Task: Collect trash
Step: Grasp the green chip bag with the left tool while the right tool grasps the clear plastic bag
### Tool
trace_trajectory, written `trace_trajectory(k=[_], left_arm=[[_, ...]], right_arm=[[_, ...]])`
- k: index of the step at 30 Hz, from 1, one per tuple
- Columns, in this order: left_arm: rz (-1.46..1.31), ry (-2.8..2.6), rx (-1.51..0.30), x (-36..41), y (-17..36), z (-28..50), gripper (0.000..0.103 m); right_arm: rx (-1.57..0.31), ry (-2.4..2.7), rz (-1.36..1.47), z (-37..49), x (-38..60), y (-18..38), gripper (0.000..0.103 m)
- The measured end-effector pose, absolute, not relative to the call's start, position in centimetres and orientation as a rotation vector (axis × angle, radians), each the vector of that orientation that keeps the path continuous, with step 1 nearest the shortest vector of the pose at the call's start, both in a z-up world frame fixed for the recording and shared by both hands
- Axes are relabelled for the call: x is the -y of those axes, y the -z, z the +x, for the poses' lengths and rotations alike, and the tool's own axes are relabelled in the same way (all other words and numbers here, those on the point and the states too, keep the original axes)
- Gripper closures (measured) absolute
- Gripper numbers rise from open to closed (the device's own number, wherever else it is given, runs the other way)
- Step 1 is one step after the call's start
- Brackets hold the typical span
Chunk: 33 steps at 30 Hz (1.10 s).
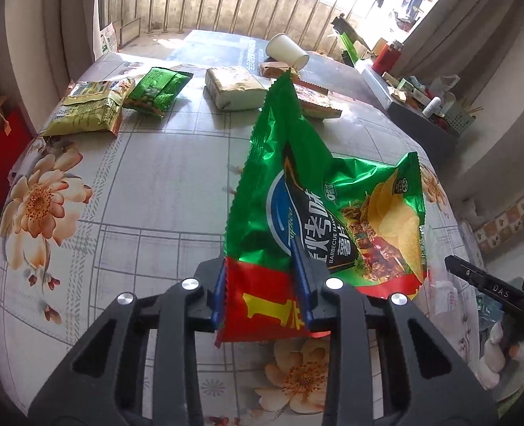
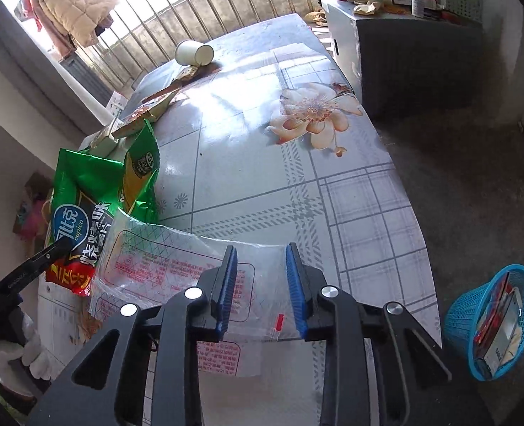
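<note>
My left gripper [image 1: 262, 284] is shut on the red bottom edge of a green barbecue chip bag [image 1: 318, 198], which stands up above the table. The same bag [image 2: 95, 191] shows at the left of the right wrist view. My right gripper [image 2: 262, 284] is open, its blue pads on either side of a clear plastic bag with red print [image 2: 162, 266] that lies at the table's near edge. The right gripper also shows at the right edge of the left wrist view [image 1: 489, 284].
On the flowered tablecloth [image 1: 148, 184] lie a yellow snack bag [image 1: 87, 106], a green snack bag [image 1: 155, 88], a beige packet [image 1: 233, 85], flat wrappers [image 1: 315, 103] and a tipped paper cup [image 1: 286, 51]. A blue basket [image 2: 492, 323] with trash stands on the floor at right.
</note>
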State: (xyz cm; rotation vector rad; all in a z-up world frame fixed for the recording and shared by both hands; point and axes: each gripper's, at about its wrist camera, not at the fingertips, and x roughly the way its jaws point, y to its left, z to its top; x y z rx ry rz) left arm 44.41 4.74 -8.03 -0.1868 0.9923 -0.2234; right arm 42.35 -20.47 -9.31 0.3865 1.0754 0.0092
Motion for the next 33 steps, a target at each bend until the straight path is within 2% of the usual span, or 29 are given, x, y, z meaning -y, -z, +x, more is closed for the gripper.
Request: trace_trajectory(k=[1,4,15,19,24,25,27,28,29,32,33], left_arm=[[-0.173,0.233,-0.991,-4.6,7.7,43.4,0.077],[-0.148,0.268,-0.992,-4.3,7.0,39.6,0.08],[-0.304,0.257,-0.988,-7.3,7.0,22.3,0.08],[-0.459,0.205,-1.008,-8.8,8.5,17.9,0.08],[-0.461,0.152,-0.992,-8.7,9.5,14.7,0.079],[-0.459,0.15,-0.987,-8.7,9.4,14.2,0.079],[-0.448,0.149,-0.98,-8.5,9.3,13.6,0.079],[-0.438,0.15,-0.977,-8.5,9.2,13.4,0.079],[-0.428,0.152,-0.977,-8.5,9.2,13.3,0.079],[-0.428,0.159,-0.982,-8.5,9.2,13.3,0.079],[-0.427,0.158,-0.98,-8.5,9.1,13.2,0.079]], right_arm=[[-1.082,-0.017,0.397,41.6,20.4,9.3,0.089],[-1.094,-0.035,0.407,38.8,20.1,9.2,0.091],[-1.043,-0.001,0.569,22.3,21.5,9.0,0.091],[-1.004,0.02,0.624,16.9,21.7,9.2,0.091],[-0.978,0.015,0.55,13.4,21.7,8.0,0.09],[-0.963,-0.001,0.525,13.0,21.7,7.4,0.086],[-0.916,-0.046,0.439,12.4,21.3,5.8,0.065],[-0.887,-0.076,0.38,12.4,20.7,5.0,0.047],[-0.86,-0.119,0.313,12.2,19.9,4.1,0.04],[-0.835,-0.255,0.104,12.3,16.5,2.4,0.024],[-0.836,-0.281,0.027,12.1,15.3,2.3,0.023]])
